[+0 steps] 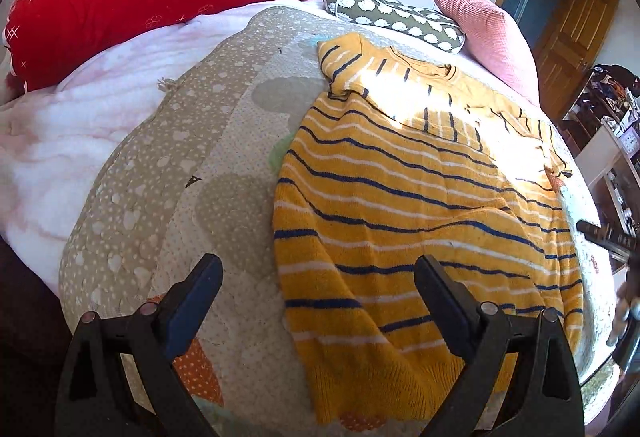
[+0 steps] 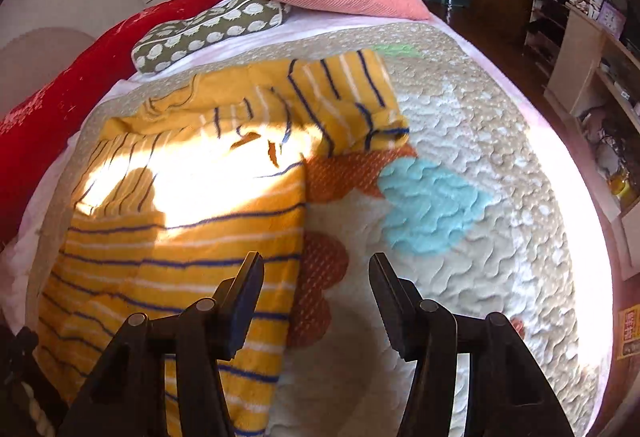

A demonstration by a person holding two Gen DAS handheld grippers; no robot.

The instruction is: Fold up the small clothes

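Note:
A small yellow sweater (image 1: 420,205) with blue and white stripes lies flat on the quilted bedspread (image 1: 168,165), both sleeves folded in across its chest. My left gripper (image 1: 318,269) is open and empty, hovering over the sweater's left hem edge. The right wrist view shows the sweater (image 2: 188,221) at left and the bedspread (image 2: 460,269). My right gripper (image 2: 316,269) is open and empty above the sweater's right side edge. The right gripper's tip (image 1: 600,233) shows at the far right of the left wrist view.
A red duvet (image 1: 132,5), a green patterned cushion (image 1: 396,17) and a pink pillow (image 1: 484,33) lie at the head of the bed. A wooden door (image 1: 568,37) and cluttered shelves (image 2: 580,49) stand to the right of the bed.

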